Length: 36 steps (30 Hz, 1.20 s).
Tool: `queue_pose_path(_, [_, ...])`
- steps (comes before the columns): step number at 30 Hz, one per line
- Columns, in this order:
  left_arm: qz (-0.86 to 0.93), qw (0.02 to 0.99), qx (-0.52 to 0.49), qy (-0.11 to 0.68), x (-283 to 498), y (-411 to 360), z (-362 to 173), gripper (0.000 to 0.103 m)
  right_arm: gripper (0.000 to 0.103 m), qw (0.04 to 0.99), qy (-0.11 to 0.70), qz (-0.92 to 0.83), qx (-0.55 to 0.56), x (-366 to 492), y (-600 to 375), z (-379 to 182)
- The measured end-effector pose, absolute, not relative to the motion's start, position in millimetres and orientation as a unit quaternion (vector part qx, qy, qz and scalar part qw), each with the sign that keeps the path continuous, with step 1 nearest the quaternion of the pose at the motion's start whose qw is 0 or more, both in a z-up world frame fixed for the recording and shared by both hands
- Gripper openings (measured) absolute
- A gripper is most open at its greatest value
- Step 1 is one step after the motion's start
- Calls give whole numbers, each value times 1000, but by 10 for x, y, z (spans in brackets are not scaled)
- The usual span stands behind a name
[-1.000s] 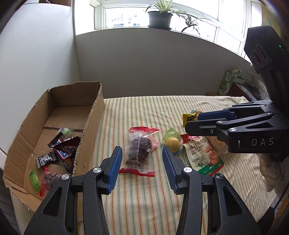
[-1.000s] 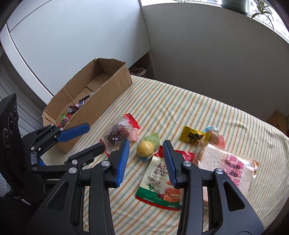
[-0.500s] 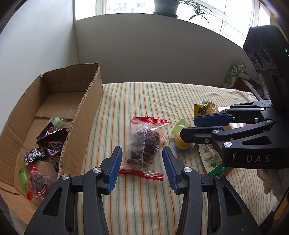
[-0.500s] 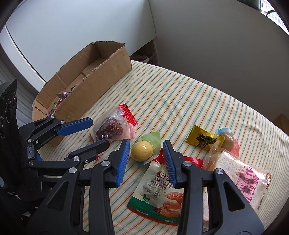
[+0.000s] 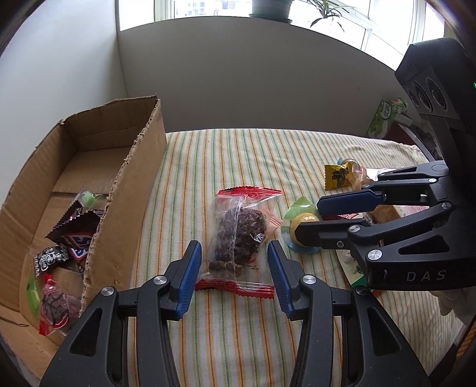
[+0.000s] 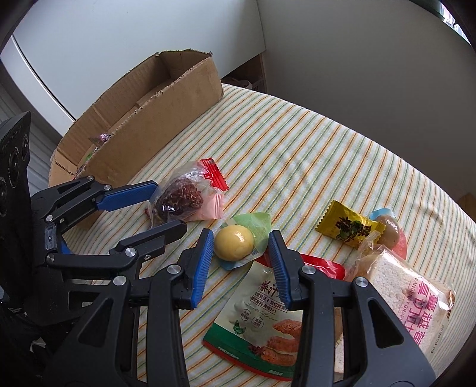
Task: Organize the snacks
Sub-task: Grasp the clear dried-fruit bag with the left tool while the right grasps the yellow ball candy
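Both grippers tilt steeply down over the striped tablecloth [image 5: 226, 154], side by side and close together. The left gripper [image 5: 234, 272] has its blue-padded jaws parted with nothing gripped; the clear packet of dark dried fruit [image 5: 238, 235] with red crimped ends lies flat on the cloth between and just ahead of its fingertips, which stand either side of the packet's near end without pressing it. The right gripper [image 6: 240, 259] is likewise parted and empty, its jaws flanking the yellow egg-shaped snack [image 6: 234, 242] on its green wrapper; the pads stand just clear of it on both sides.

Around the right gripper the remaining snacks lie scattered on the cloth: a white-and-green pouch printed with chicken pieces [image 6: 261, 321] under its jaws, a red wrapper [image 6: 321, 268] partly beneath that, a bagged slice of bread with pink lettering [image 6: 413, 294] to the right, a yellow sachet [image 6: 348, 227] and a brown egg in a blue-and-pink wrapper [image 6: 388, 230] farther off.

An open cardboard box [image 5: 128, 190] sits at the left edge of the cloth, already containing several wrapped sweets, among them a brown chocolate-bar wrapper [image 5: 76, 235] and a red-ended packet [image 5: 53, 306]. Behind rise plain pale walls, with a window ledge carrying a potted plant [image 5: 270, 9] at the top of the left wrist view.
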<state>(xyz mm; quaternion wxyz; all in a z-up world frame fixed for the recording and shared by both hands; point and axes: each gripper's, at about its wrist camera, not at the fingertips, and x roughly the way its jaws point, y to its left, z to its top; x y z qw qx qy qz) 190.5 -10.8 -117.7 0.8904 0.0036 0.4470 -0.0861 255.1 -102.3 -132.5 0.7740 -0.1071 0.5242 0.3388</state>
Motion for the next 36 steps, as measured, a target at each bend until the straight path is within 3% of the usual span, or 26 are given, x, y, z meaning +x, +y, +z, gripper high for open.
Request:
queue_pose_path(15, [-88, 889, 8, 449, 1922, -112, -1196, 43, 40, 777, 509, 336, -158, 2512, -921, -1370])
queue_pose_path(26, [-92, 891, -1, 445, 1902, -96, -1155, 38, 26, 786, 495, 336, -156, 2409, -967, -1291])
queue_pose_path(36, [-96, 900, -10, 426, 1797, -54, -1007, 38, 26, 804, 476, 326, -141, 2289, -1126, -1093])
